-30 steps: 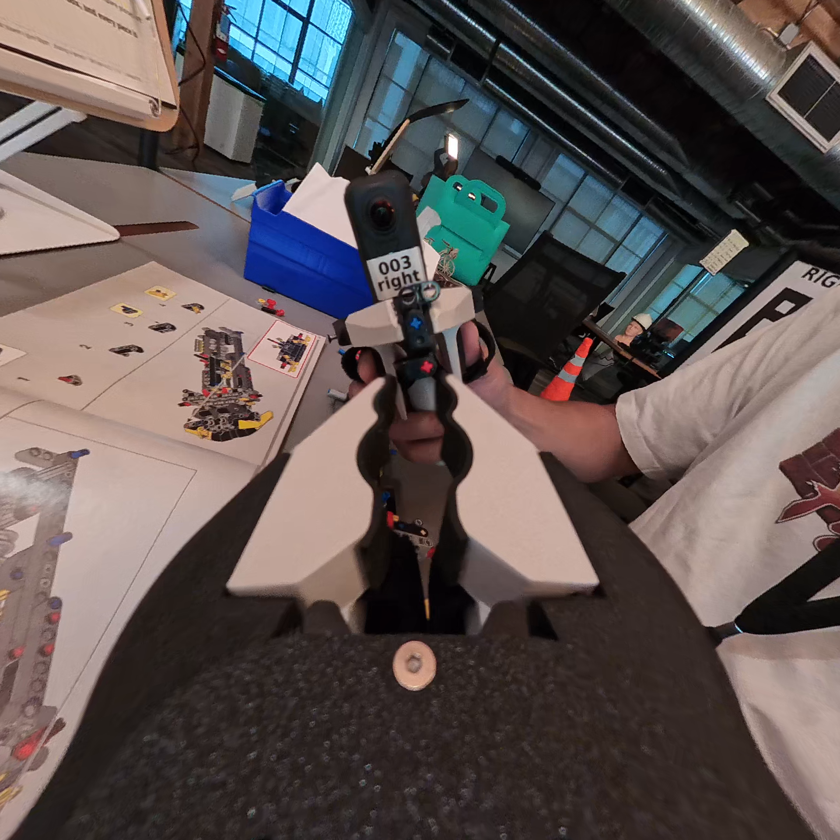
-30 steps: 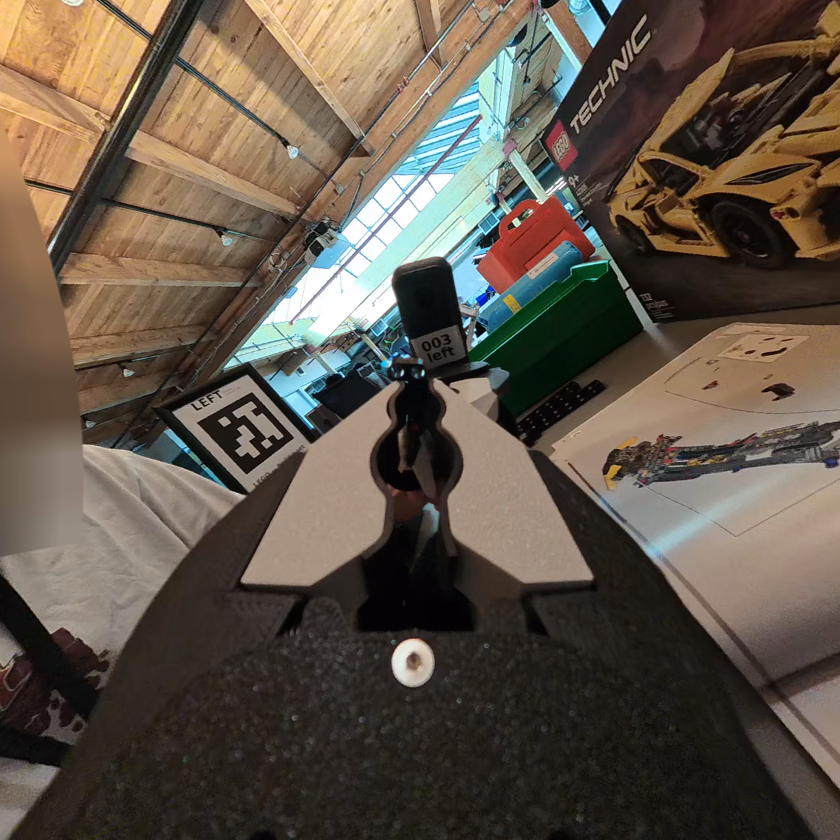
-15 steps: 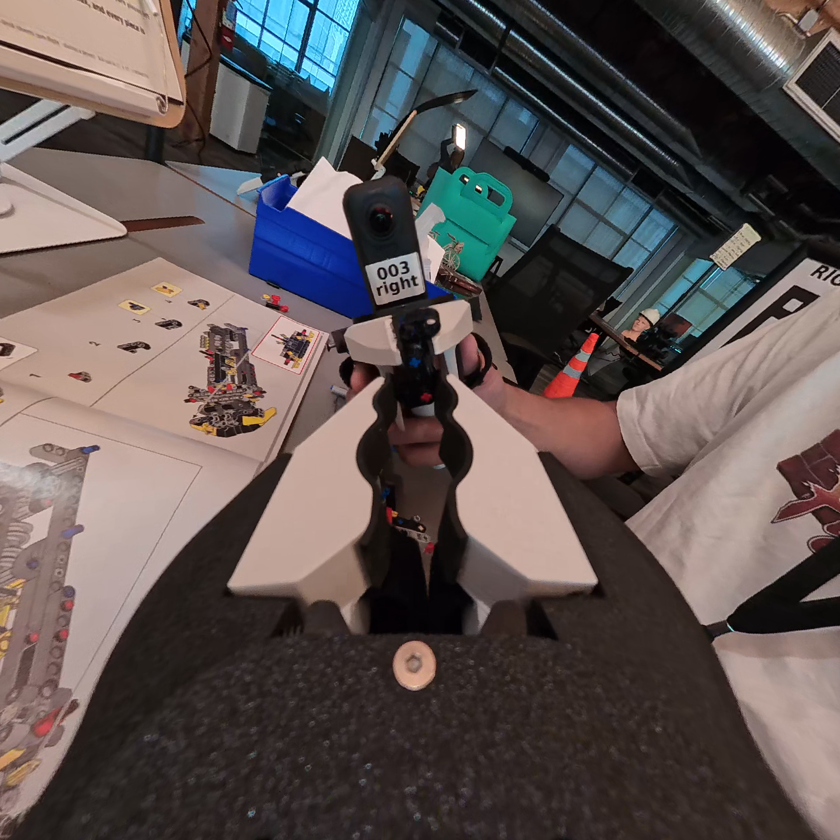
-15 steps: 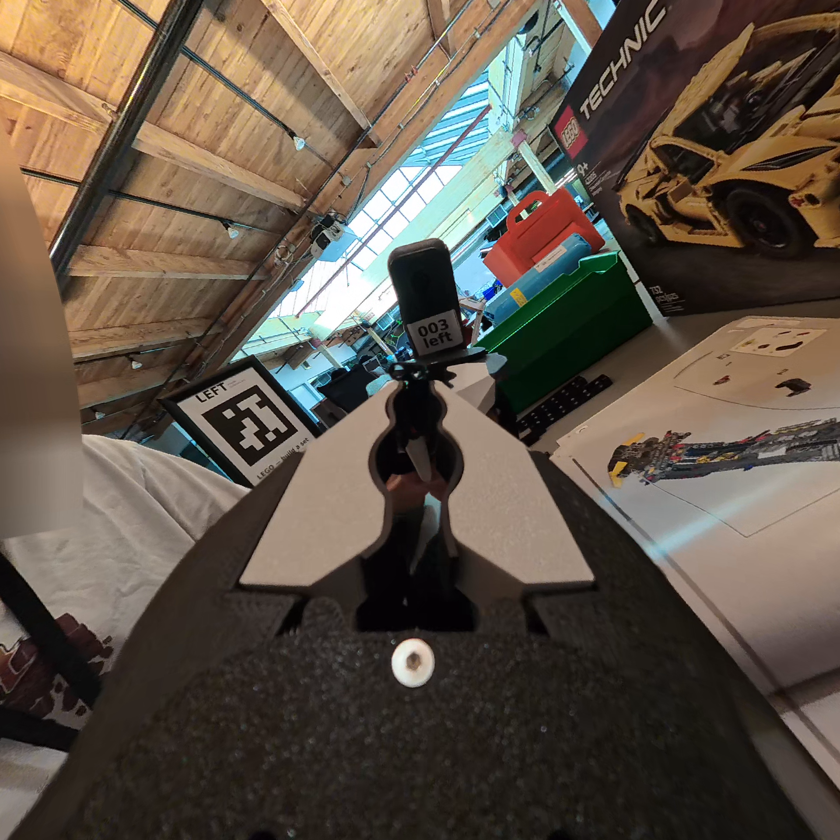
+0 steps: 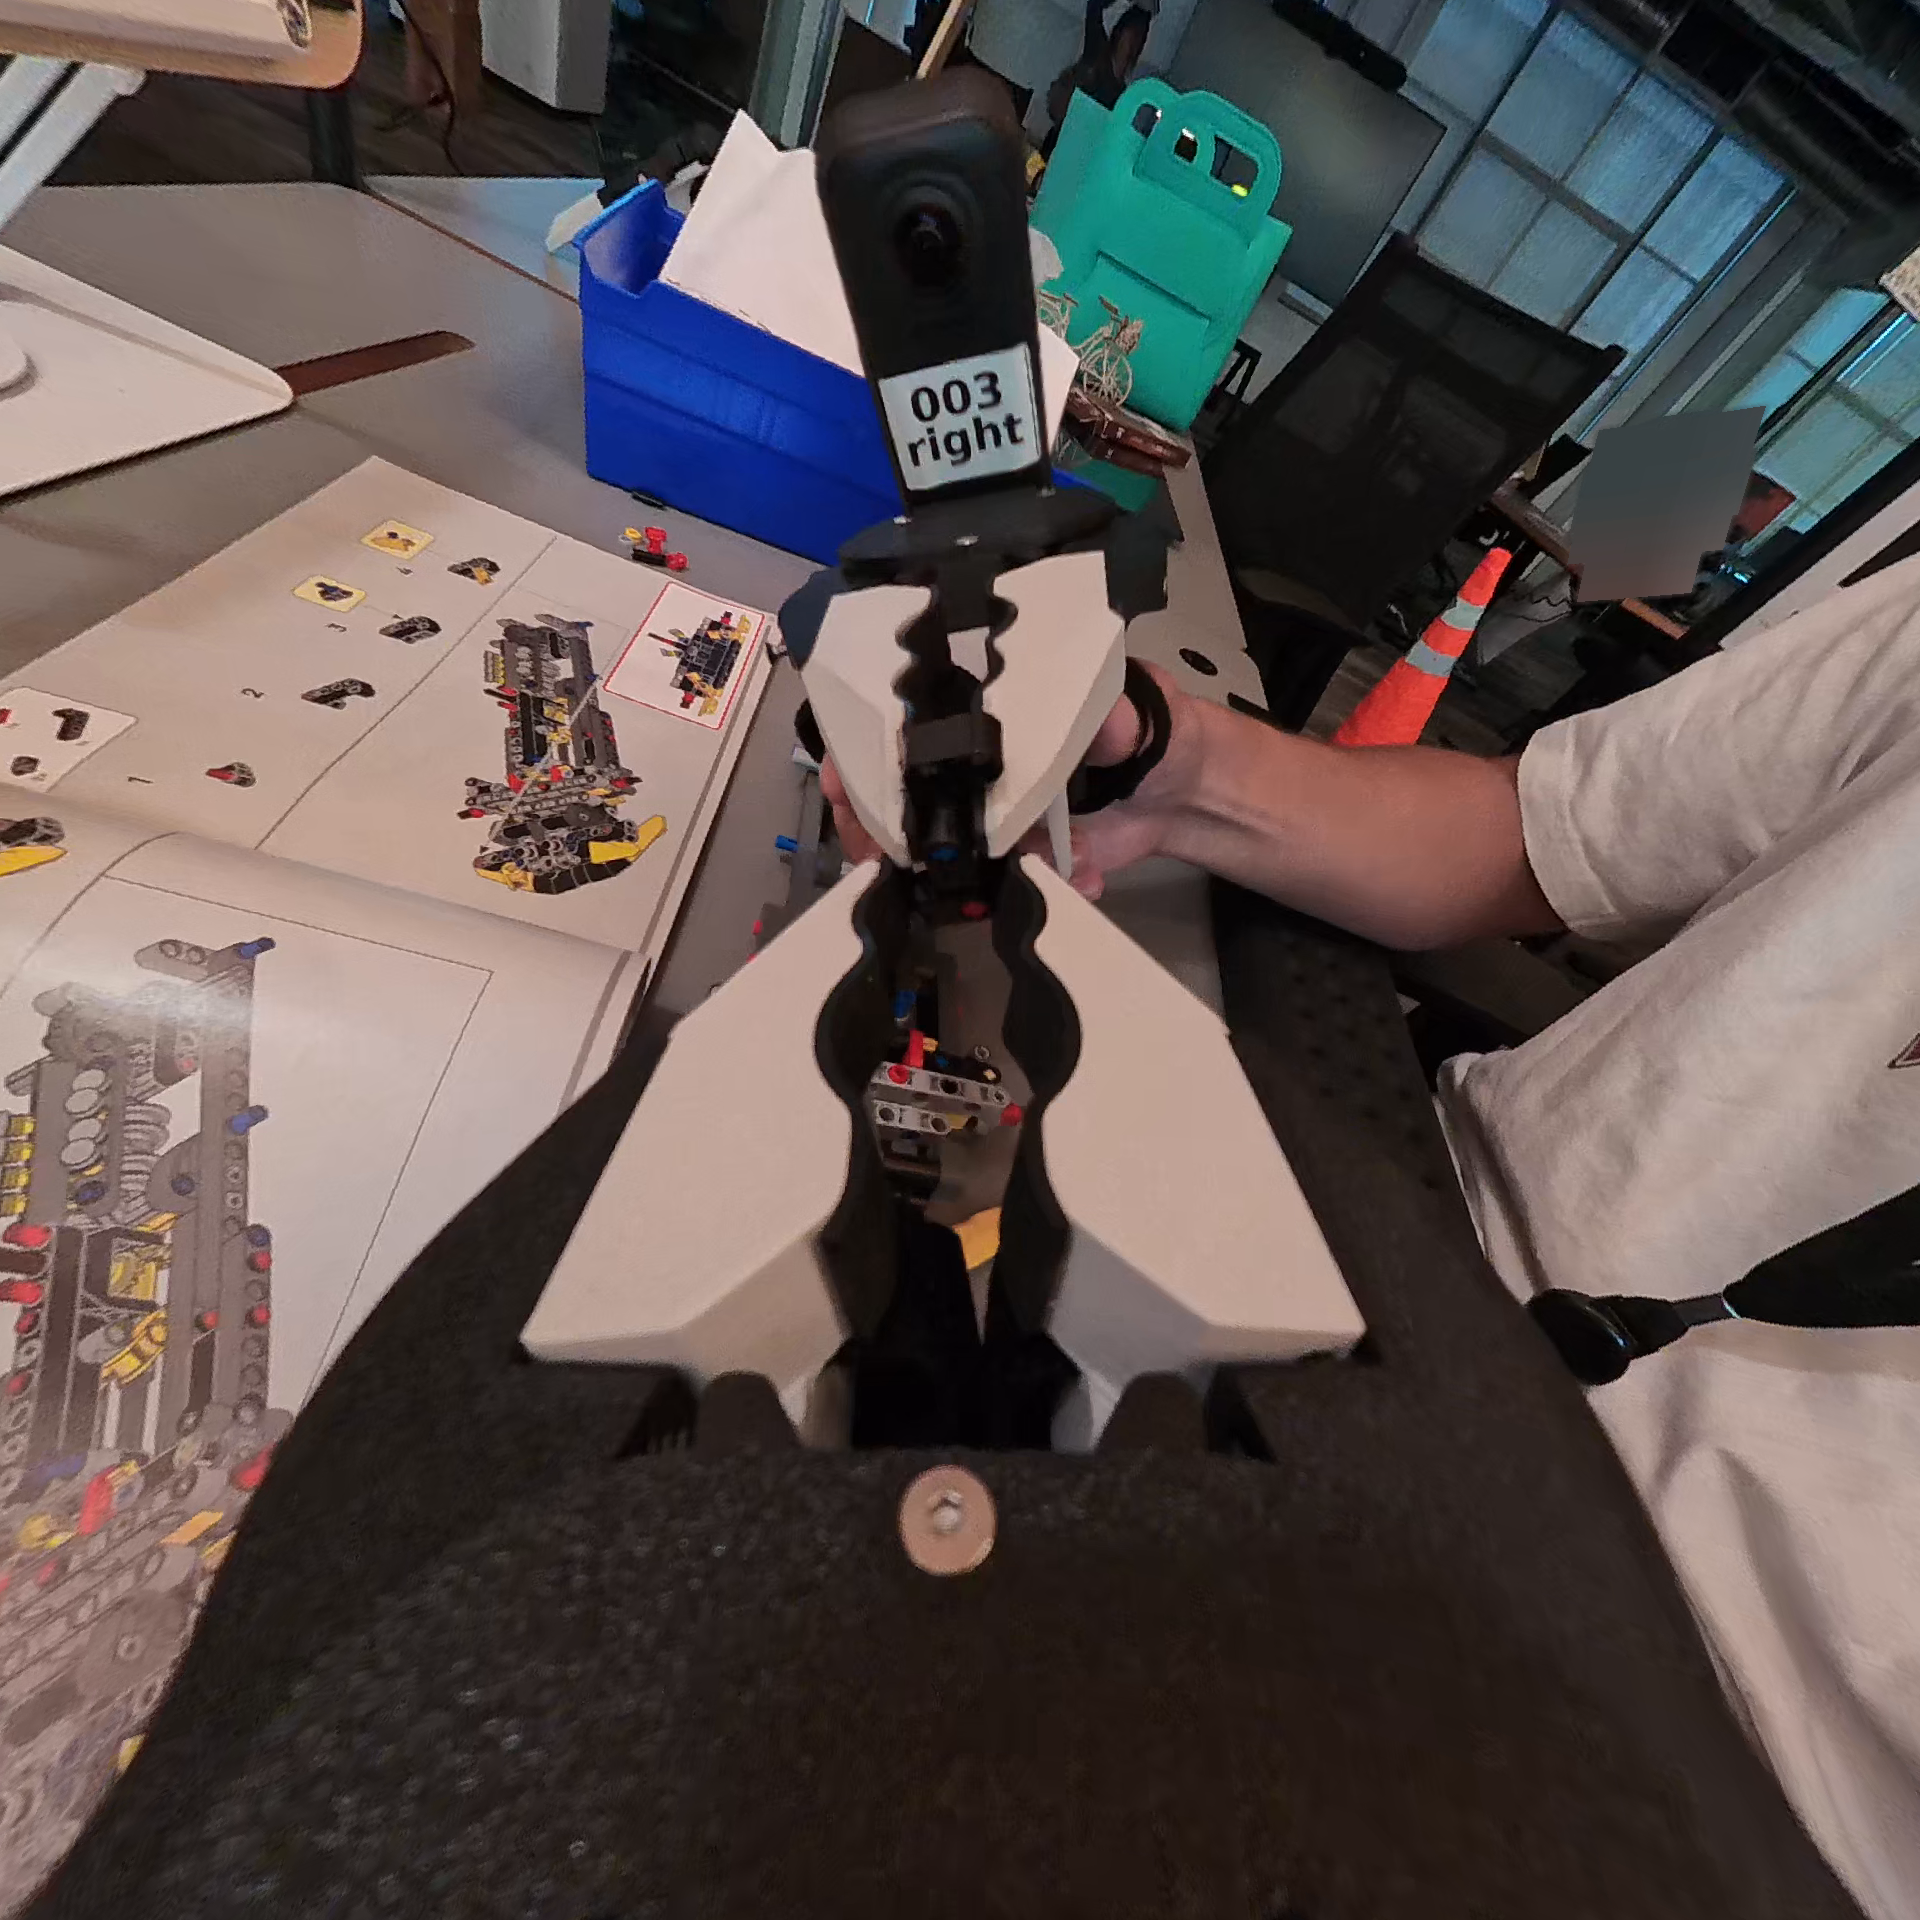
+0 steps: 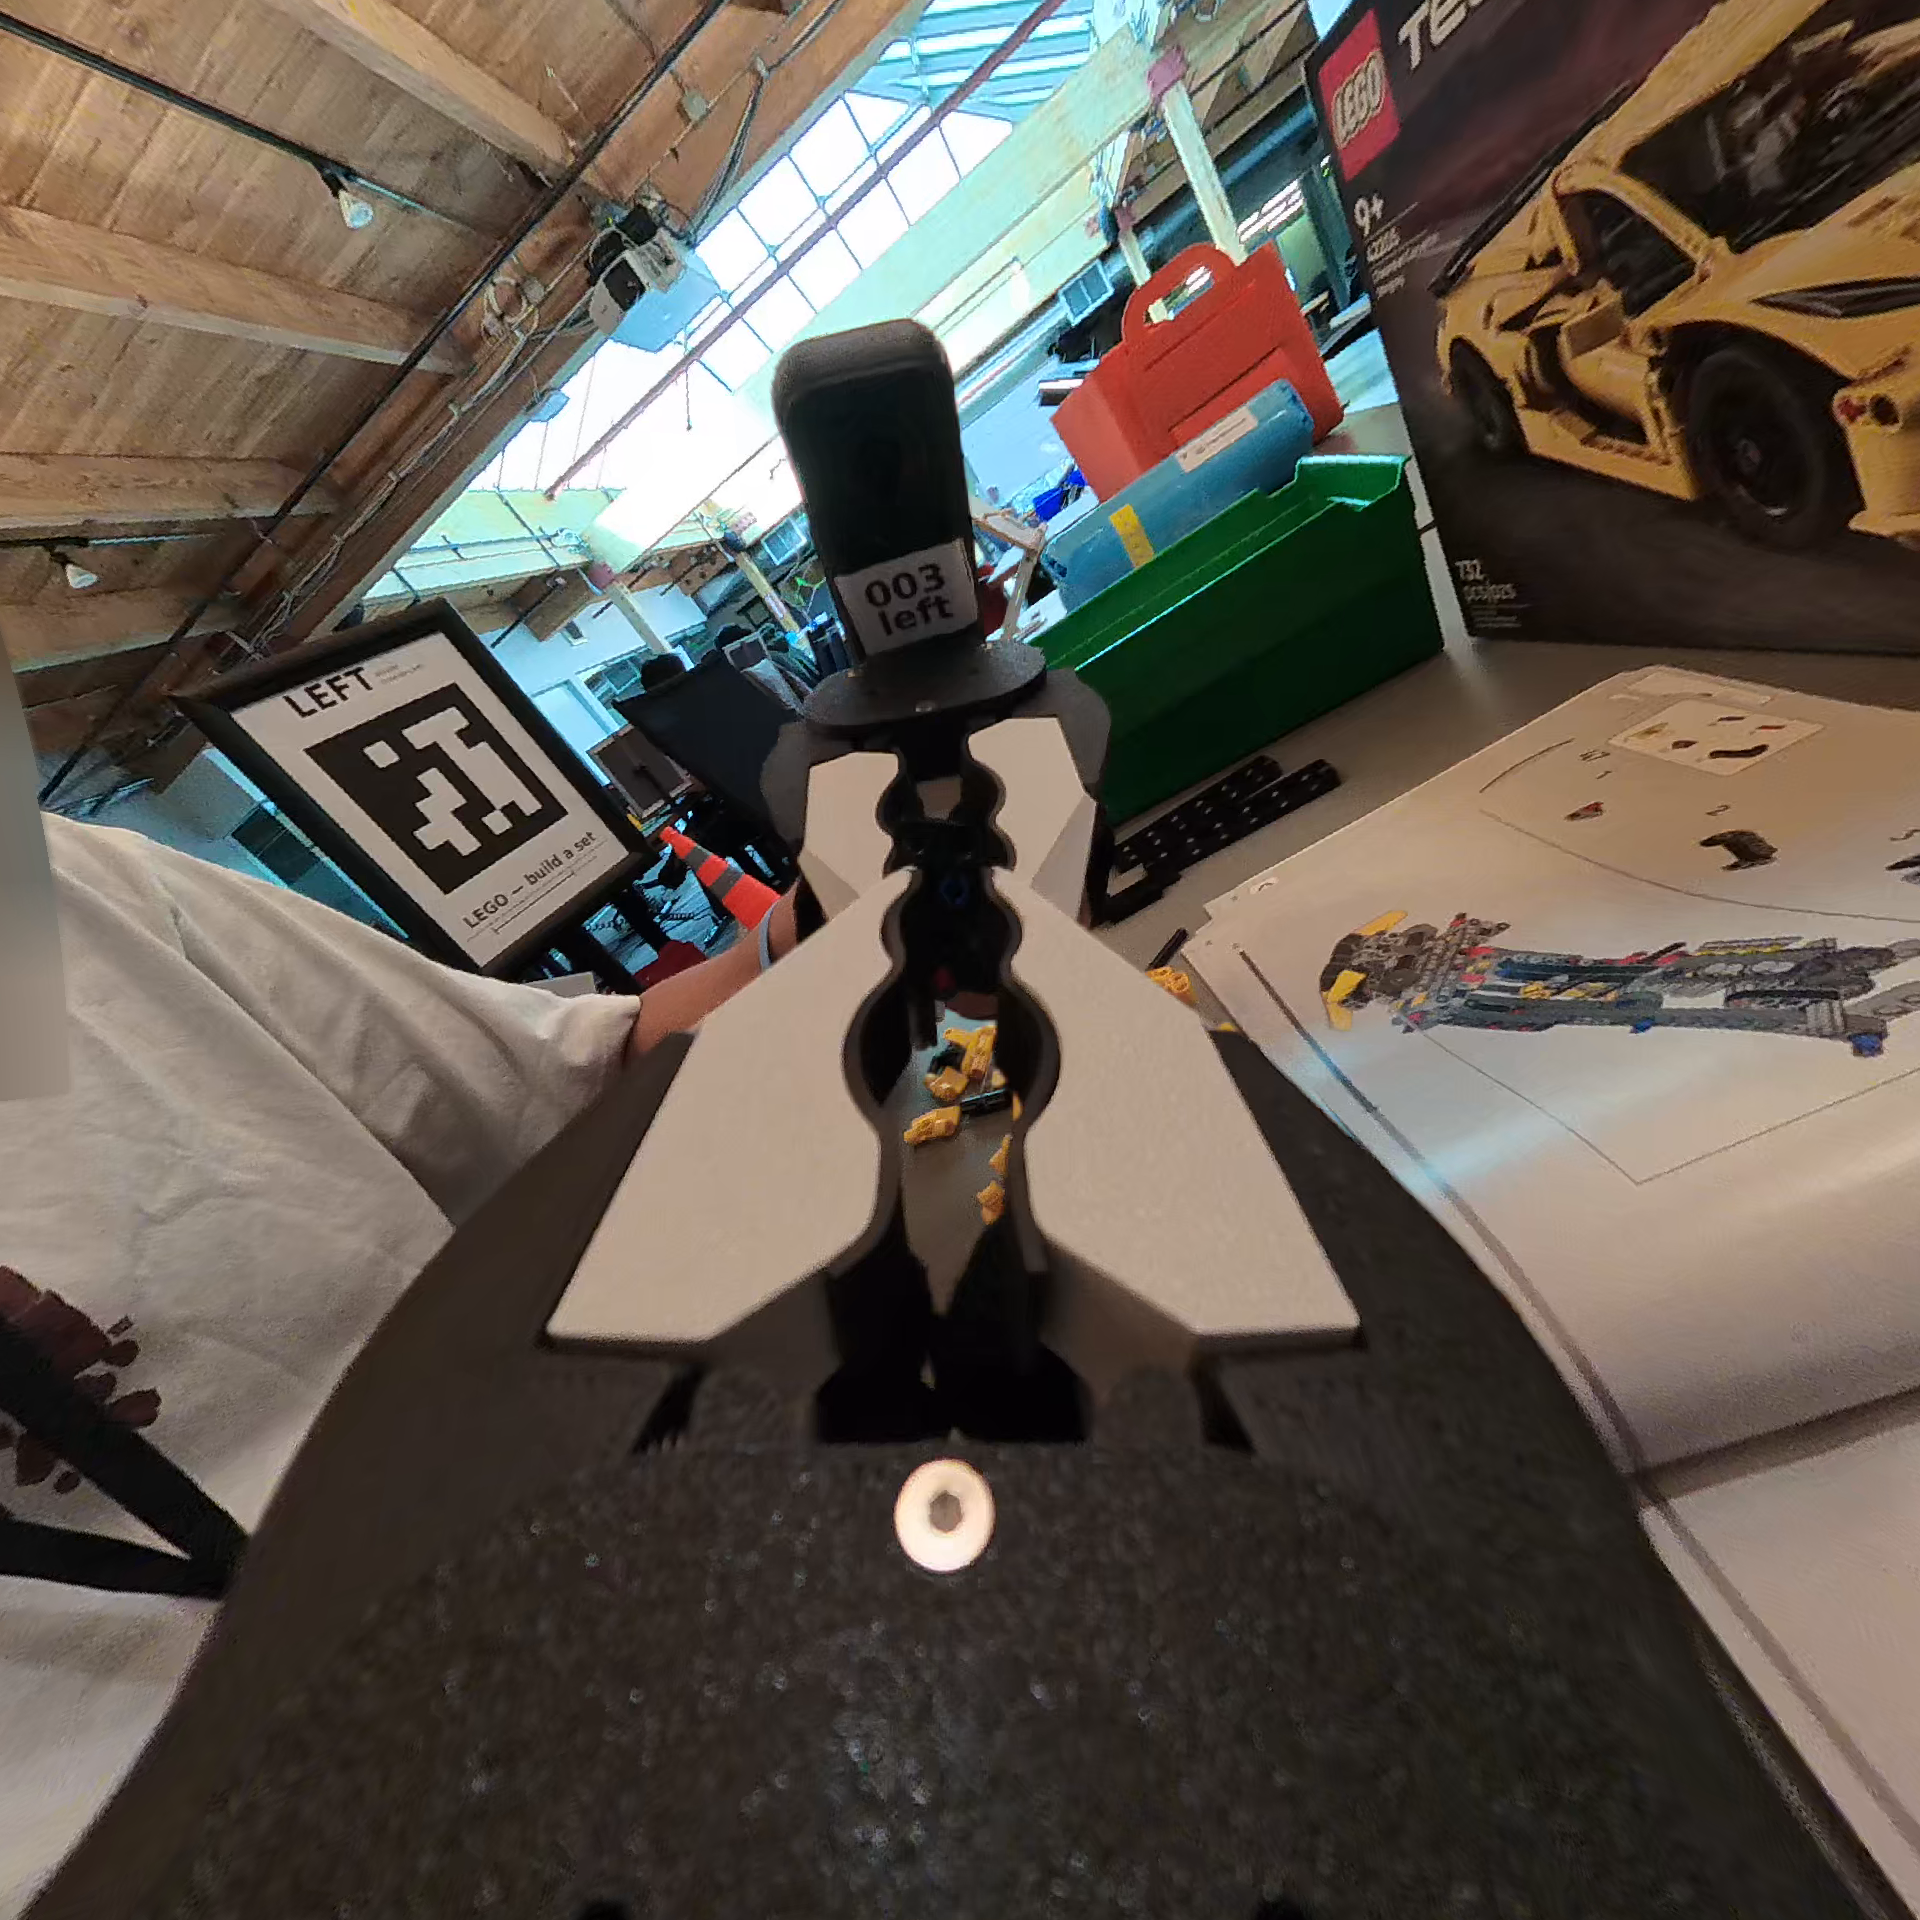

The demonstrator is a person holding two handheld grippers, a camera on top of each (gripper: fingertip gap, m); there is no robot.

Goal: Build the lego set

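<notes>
The two grippers are meeting tip to tip above the table, both pinching one small dark lego piece [image 5: 940, 831] with blue and red pins. The left gripper [image 5: 943, 891] is nearly closed on its near end; the right gripper [image 6: 951, 891] is likewise almost shut on the other. A grey subassembly [image 5: 940, 1112] is lying on the table below, yellow parts [image 6: 951, 1091] scattered nearby, beside the open manual [image 5: 436, 675]. Judging by this, the piece is being passed or pressed together: keeping both tips aligned and squeezing gently should avoid twisting it loose.
</notes>
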